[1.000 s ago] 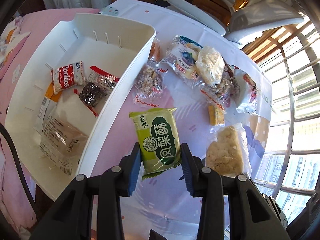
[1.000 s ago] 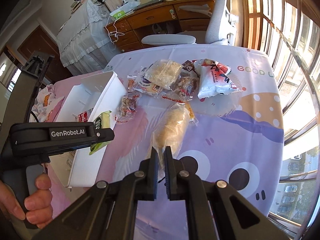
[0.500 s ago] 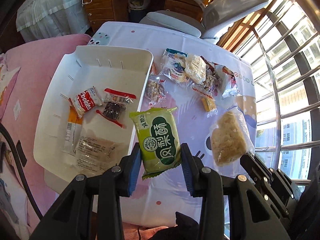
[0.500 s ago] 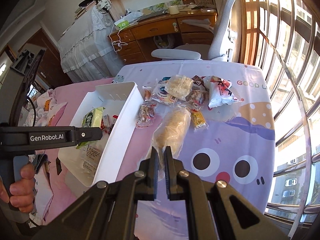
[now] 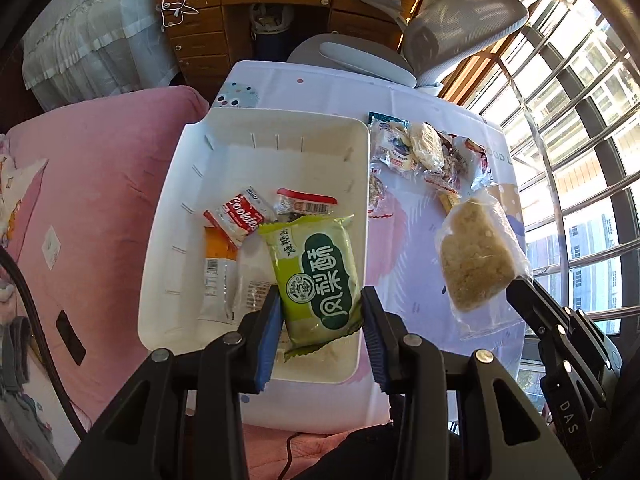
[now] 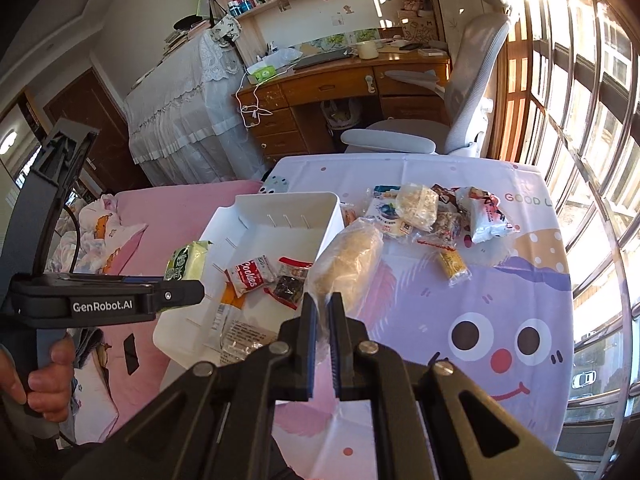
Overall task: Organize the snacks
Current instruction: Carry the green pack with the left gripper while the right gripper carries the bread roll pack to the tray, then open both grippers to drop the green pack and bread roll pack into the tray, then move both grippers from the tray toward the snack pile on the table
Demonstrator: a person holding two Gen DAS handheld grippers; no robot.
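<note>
Nearest in the left wrist view, the left gripper (image 5: 321,322) has its blue-padded jaws narrowed onto one green plastic-wrapped pastry packet with white Chinese lettering (image 5: 316,276), pads pressing its two sides; the packet hangs above the near right part of the white rectangular plastic bin (image 5: 168,248). To its right, the right gripper (image 6: 324,338) has its jaws nearly together, pinching the near edge of one clear plastic bag holding a pale crumbly rice cake (image 6: 348,264), which hangs over the bin's right wall and the counter beside it. A hand (image 6: 44,384) grips the left tool's handle at the left edge of the right wrist view.

Four packets lie in the bin: one clear flat wrapper with printed text (image 6: 240,336) nearest, one orange-and-clear packet (image 5: 218,256) left of it, then one red-and-white "Cookies" packet (image 5: 240,216) and one red-topped clear packet with dark contents (image 6: 288,280).

The bin sits at the left edge of the counter covered by a lilac cartoon-face cloth (image 6: 500,320). On the cloth, one small yellow packet (image 6: 452,266) lies alone; farther off is a cluster of snack packets, too overlapped to count, including a white-and-red bag (image 6: 482,216). Beyond stands one grey office chair (image 6: 460,108).
</note>
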